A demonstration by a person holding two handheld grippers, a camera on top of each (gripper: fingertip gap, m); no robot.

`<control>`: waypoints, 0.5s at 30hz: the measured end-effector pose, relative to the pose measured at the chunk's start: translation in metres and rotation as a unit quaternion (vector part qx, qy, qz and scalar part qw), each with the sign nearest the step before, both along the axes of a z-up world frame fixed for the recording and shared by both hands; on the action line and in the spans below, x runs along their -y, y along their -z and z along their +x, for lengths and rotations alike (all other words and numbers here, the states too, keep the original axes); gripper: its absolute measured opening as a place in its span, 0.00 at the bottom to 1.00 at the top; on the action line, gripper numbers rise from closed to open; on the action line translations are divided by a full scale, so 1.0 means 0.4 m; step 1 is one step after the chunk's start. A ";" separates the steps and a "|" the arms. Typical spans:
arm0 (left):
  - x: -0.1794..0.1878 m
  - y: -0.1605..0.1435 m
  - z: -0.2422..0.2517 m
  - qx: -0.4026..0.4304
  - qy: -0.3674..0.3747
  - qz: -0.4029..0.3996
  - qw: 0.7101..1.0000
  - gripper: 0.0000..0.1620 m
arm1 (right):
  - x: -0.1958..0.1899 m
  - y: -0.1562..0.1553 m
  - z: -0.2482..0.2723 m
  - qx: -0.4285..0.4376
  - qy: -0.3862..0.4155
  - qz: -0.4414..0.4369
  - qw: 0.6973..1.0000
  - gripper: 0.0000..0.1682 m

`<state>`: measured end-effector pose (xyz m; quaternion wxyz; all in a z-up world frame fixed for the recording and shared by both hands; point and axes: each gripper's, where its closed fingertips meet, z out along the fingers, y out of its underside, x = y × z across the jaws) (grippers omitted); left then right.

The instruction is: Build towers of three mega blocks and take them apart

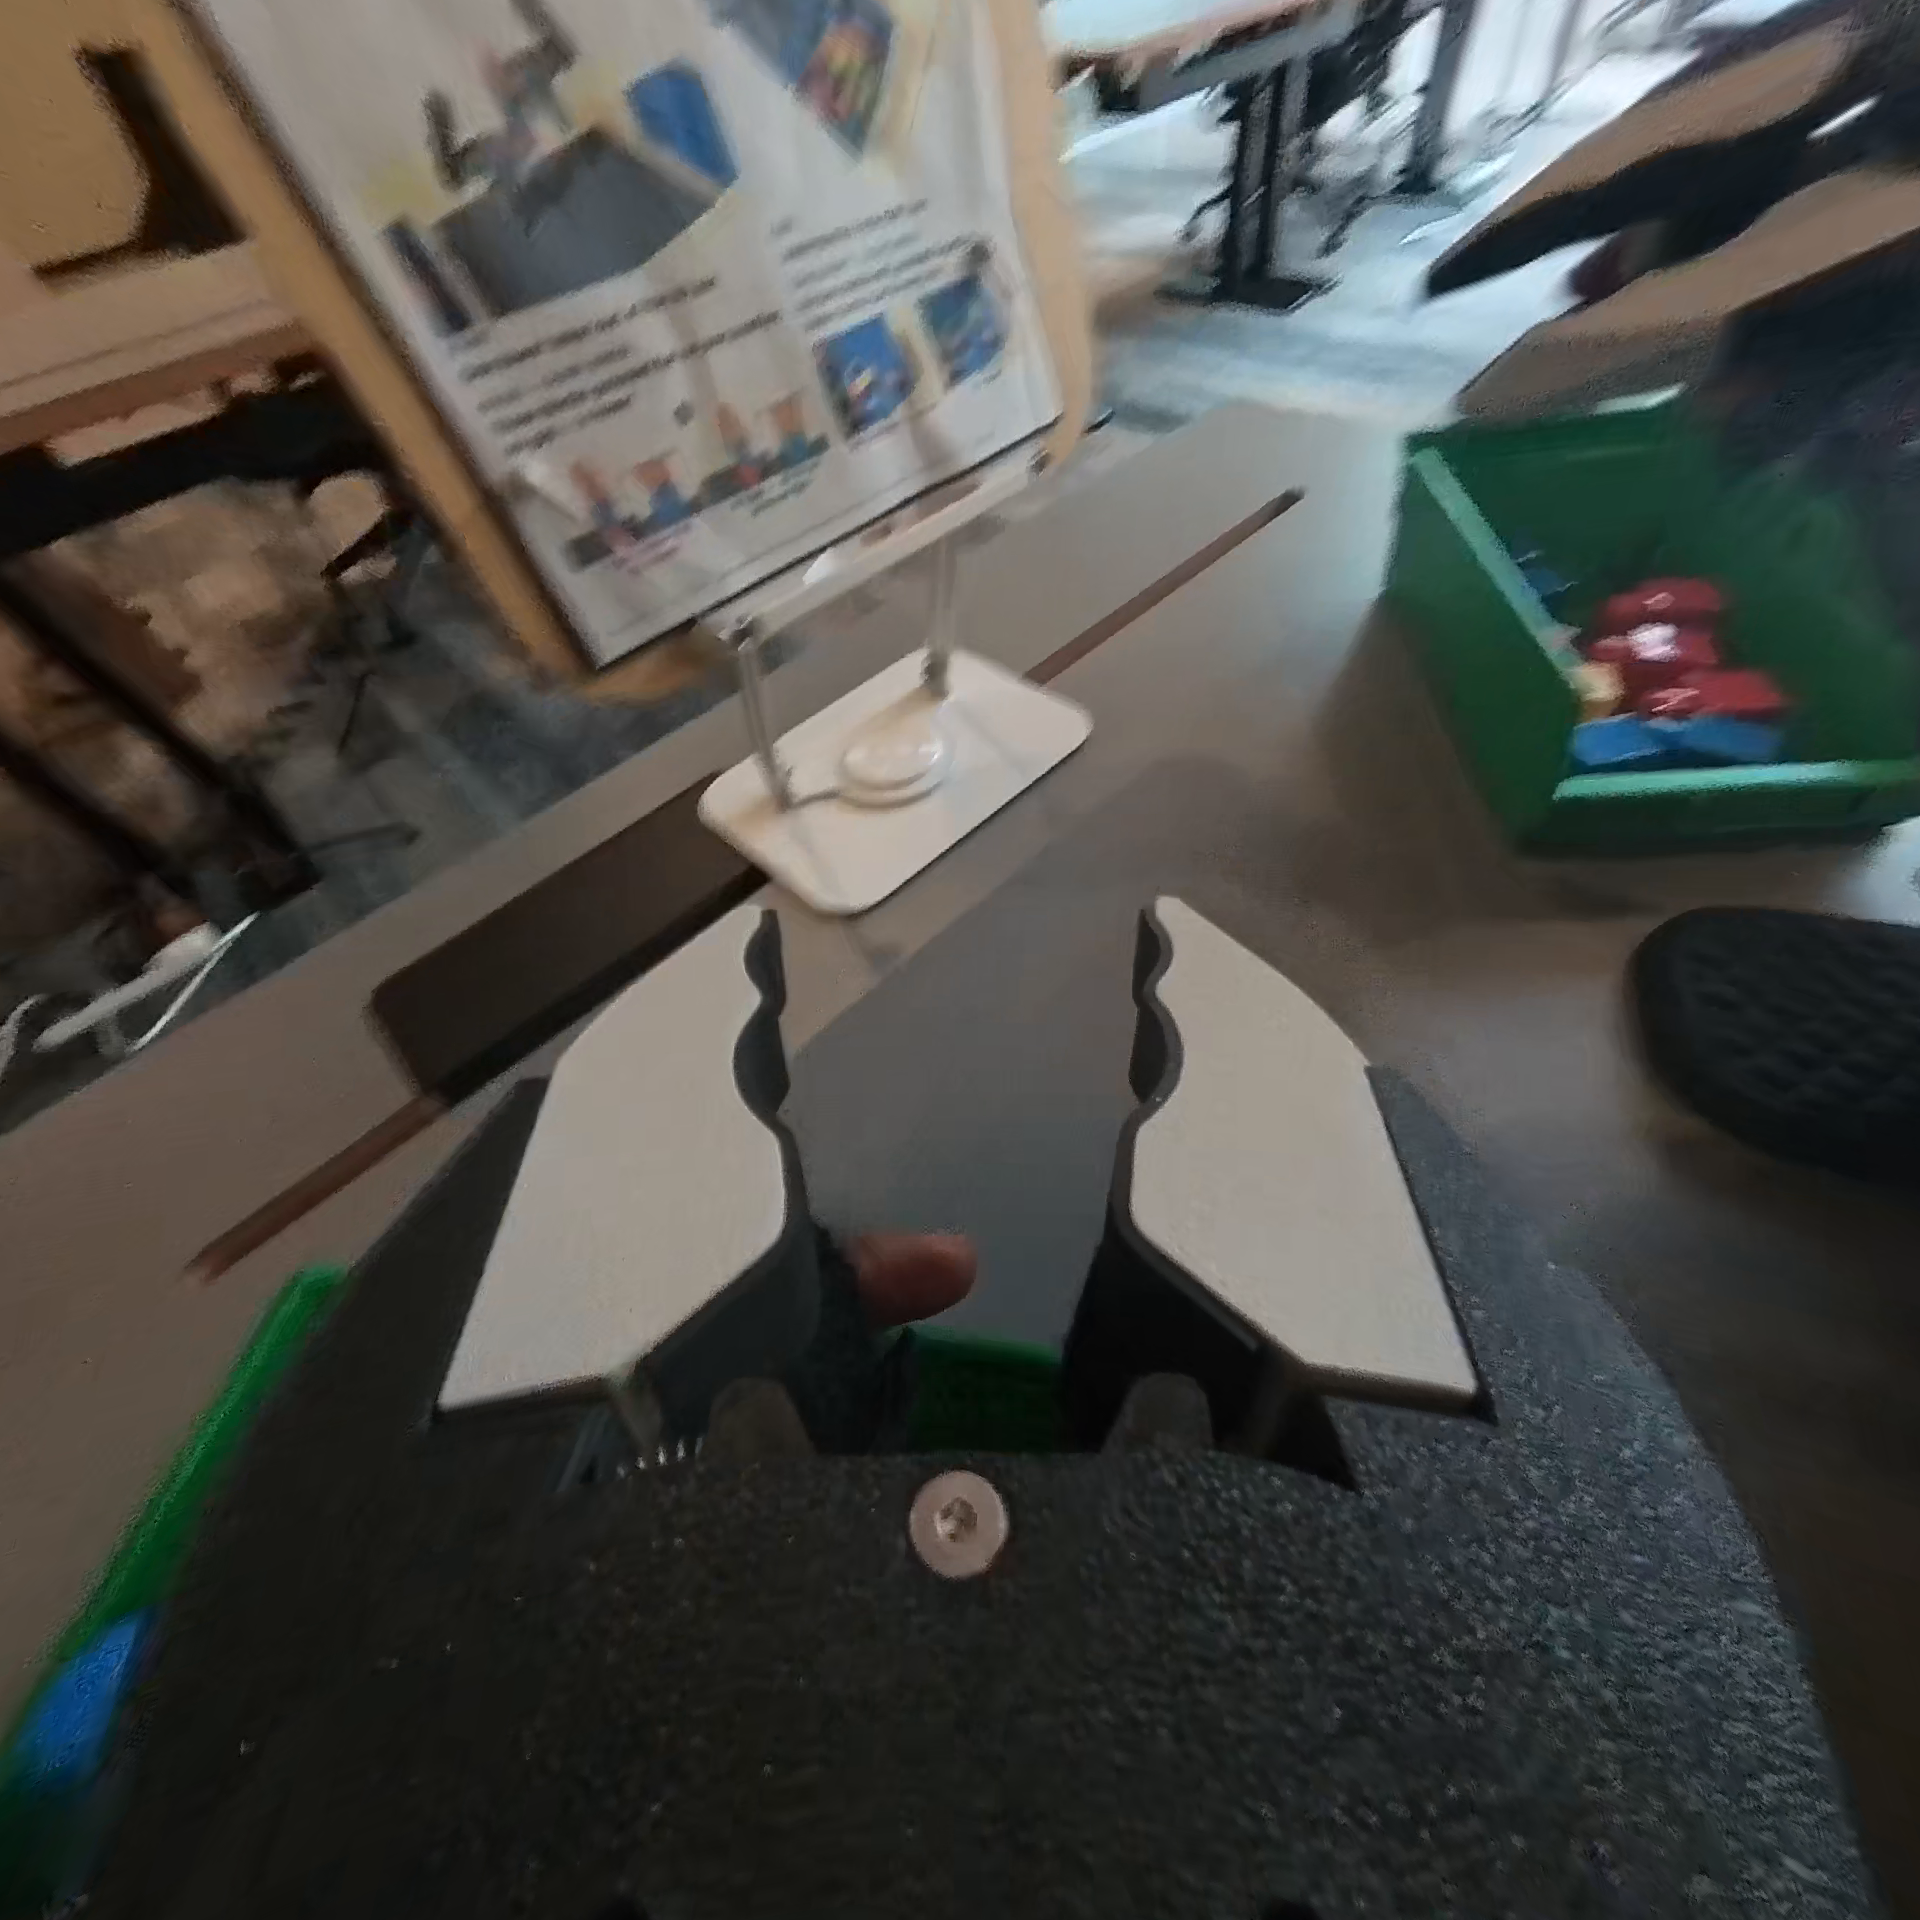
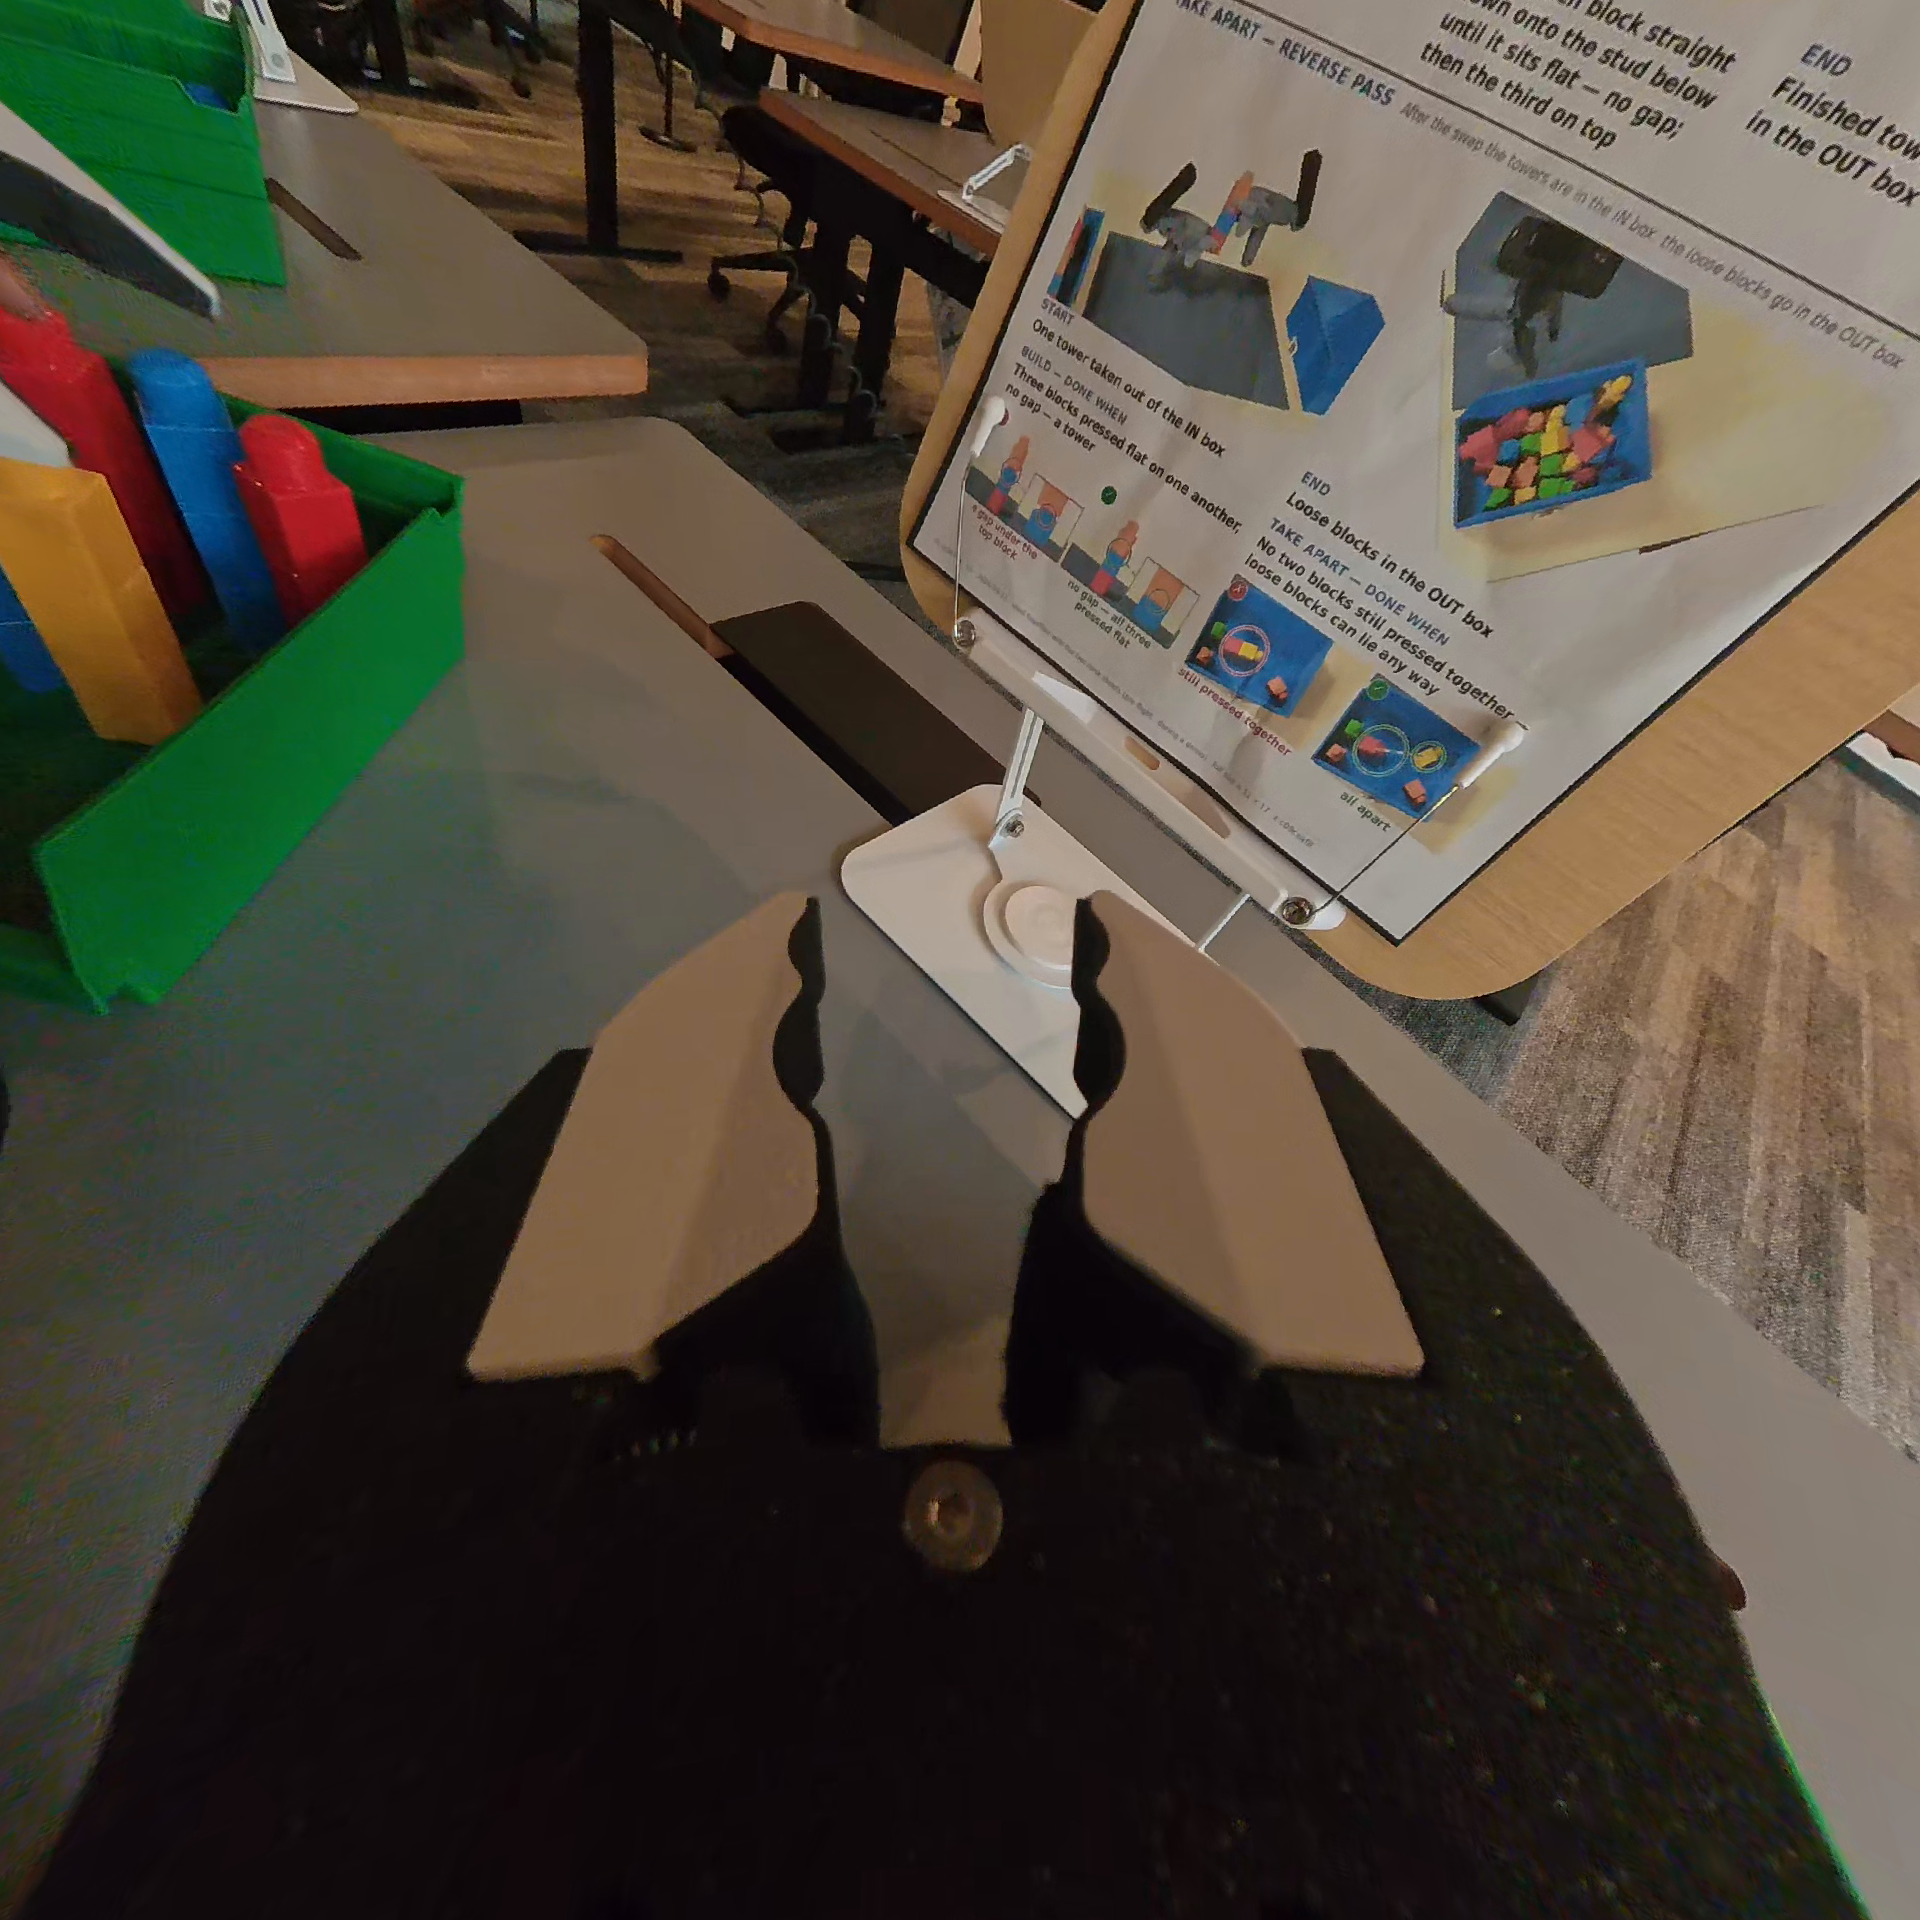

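An instruction sheet (image 2: 1403, 436) bearing print and pictures stands on a white stand (image 2: 966, 904). The left gripper (image 1: 961, 966) is wide open and empty; the right gripper (image 2: 945, 935) gapes less, also empty. Only the right wrist view shows upright towers (image 2: 187, 499) in the left green bin (image 2: 260, 748) — the other shows loose blocks (image 1: 1673, 675) in another green bin (image 1: 1475, 582).

Left gripper (image 1: 961, 925) open wide, nothing between its fingers, a fingertip (image 1: 914, 1265) visible under the base. Right gripper (image 2: 945, 914) also parted, slightly narrower gap, empty, angled forward and slightly down.
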<state>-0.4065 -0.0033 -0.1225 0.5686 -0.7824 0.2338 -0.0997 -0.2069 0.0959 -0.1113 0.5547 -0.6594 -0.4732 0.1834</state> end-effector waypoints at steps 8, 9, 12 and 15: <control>0.090 0.106 -0.291 -0.036 -0.203 -0.106 0.973 0.36 | -0.001 -0.004 0.005 -0.004 0.001 0.002 1.000 0.27; 0.101 0.125 -0.308 -0.037 -0.212 -0.124 0.969 0.36 | -0.002 -0.004 0.006 -0.003 0.002 0.002 1.000 0.27; 0.136 0.181 -0.346 -0.060 -0.233 -0.183 0.953 0.39 | -0.003 -0.004 0.009 -0.001 0.005 0.004 1.000 0.27; 0.167 0.235 -0.368 -0.101 -0.235 -0.233 0.938 0.40 | -0.002 -0.007 0.009 -0.004 0.003 0.004 1.000 0.27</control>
